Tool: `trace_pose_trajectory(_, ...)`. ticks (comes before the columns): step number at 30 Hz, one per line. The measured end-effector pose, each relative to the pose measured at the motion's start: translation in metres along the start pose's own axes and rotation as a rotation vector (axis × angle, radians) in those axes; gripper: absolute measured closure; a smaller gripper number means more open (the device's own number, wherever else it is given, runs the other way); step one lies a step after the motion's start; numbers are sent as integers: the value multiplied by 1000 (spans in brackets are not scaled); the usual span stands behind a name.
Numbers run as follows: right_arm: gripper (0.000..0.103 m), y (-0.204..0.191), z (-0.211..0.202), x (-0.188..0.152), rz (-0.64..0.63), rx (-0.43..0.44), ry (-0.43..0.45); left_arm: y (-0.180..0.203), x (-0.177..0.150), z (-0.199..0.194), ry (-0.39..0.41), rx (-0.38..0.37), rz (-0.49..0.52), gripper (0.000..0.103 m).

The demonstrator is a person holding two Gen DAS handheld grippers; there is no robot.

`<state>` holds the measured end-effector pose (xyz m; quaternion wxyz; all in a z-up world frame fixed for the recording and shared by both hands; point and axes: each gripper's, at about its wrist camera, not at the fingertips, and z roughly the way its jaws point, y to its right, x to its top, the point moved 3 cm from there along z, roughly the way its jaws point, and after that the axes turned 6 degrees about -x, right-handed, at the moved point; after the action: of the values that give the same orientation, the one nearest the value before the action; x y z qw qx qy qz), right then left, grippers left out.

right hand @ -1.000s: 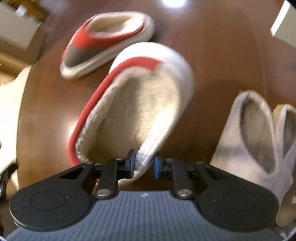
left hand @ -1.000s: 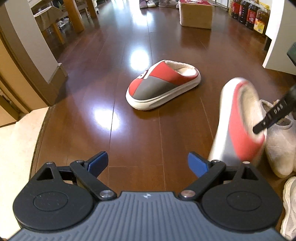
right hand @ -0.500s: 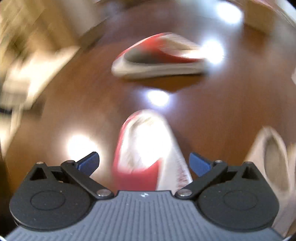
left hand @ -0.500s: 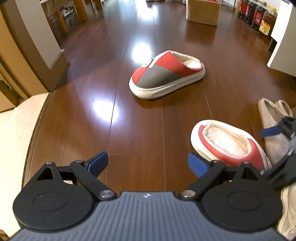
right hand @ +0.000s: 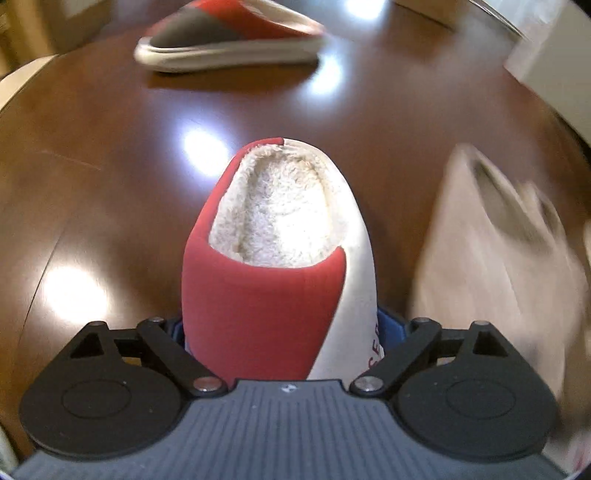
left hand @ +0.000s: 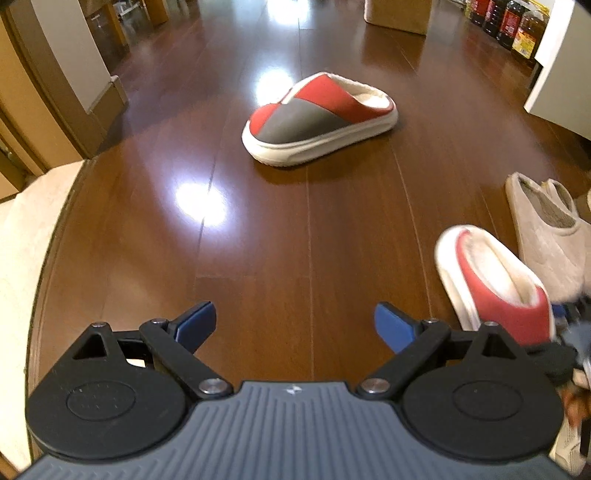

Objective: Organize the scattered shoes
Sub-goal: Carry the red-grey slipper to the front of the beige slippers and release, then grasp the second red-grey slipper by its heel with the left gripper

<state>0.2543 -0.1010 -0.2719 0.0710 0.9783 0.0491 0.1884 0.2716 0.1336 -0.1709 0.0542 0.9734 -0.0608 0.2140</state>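
Right gripper (right hand: pixel 282 332) tilted steeply down, closing around red slipper (right hand: pixel 273 258); left gripper (left hand: pixel 295 325) agape — empty.

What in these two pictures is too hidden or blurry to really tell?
- Right wrist view: whether the blue pads press the near slipper; its toe covers them.
- Right wrist view: the beige slippers are smeared by motion blur.
- Left wrist view: the right gripper is a blur, cut off by the edge.
- Left wrist view: labels on the bottles are too small to read.
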Motion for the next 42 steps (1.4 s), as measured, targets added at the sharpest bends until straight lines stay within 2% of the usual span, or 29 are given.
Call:
trace_pose_trajectory(4,12,15,-15,-26,112,-42,-54,11,-3,2,-13,-18,15,8)
trace_pose_trajectory(6,11,15,-13,-26,142,-49,-70,17,-3,1,-15,-32,23,8)
trace_pose_trajectory(9,7,13,-8,-26,112,-59,-89,28,-4,2,-20,-51,43,8)
trace_pose_trajectory(12,1,17,-10,-26,94,-32,-140,33,-5,6,-29,-50,57,8)
trace_pose_trajectory(13,1,16,-15,-28,89,-28,-134,33,-5,8,-32,-47,57,8)
trace_pose_trajectory(15,1,26,-43,-26,79,8,-28,30,-6,16,-42,-31,51,8)
trace_pose_trajectory(16,1,29,-48,-26,89,14,-12,28,-5,19,-43,-25,47,8)
trace_pose_trajectory(18,1,52,-66,-24,185,37,65,25,2,26,-38,2,52,8)
trace_pose_trajectory(20,1,87,-74,-24,316,-7,110,21,11,34,-30,35,64,8)
trace_pose_trajectory(22,1,124,-74,-28,453,-67,119,18,40,46,21,116,136,8)
trace_pose_trajectory(24,1,141,-71,-30,514,-77,113,16,65,55,55,168,186,9)
trace_pose_trajectory(25,1,151,-67,-31,561,-73,109,14,91,61,73,183,200,9)
trace_pose_trajectory(28,1,172,-60,-41,654,-54,108,15,166,72,128,120,178,9)
trace_pose_trajectory(30,1,185,-51,-45,696,-46,100,30,225,84,169,104,238,9)
trace_pose_trajectory(33,1,197,-39,-49,734,-46,89,52,270,110,146,118,346,7)
trace_pose_trajectory(35,1,207,-32,-54,787,-46,81,69,300,151,70,193,440,8)
trace_pose_trajectory(36,1,212,-29,-57,815,-44,80,74,307,171,27,232,461,8)
trace_pose_trajectory(39,1,220,-27,-62,857,-23,91,74,308,209,-64,269,466,9)
trace_pose_trajectory(40,1,221,-26,-64,866,-13,97,70,305,225,-103,298,460,28)
trace_pose_trajectory(41,1,222,-27,-64,867,-10,99,62,300,240,-147,356,444,79)
trace_pose_trajectory(42,1,221,-27,-64,867,-6,101,56,296,245,-162,404,429,71)
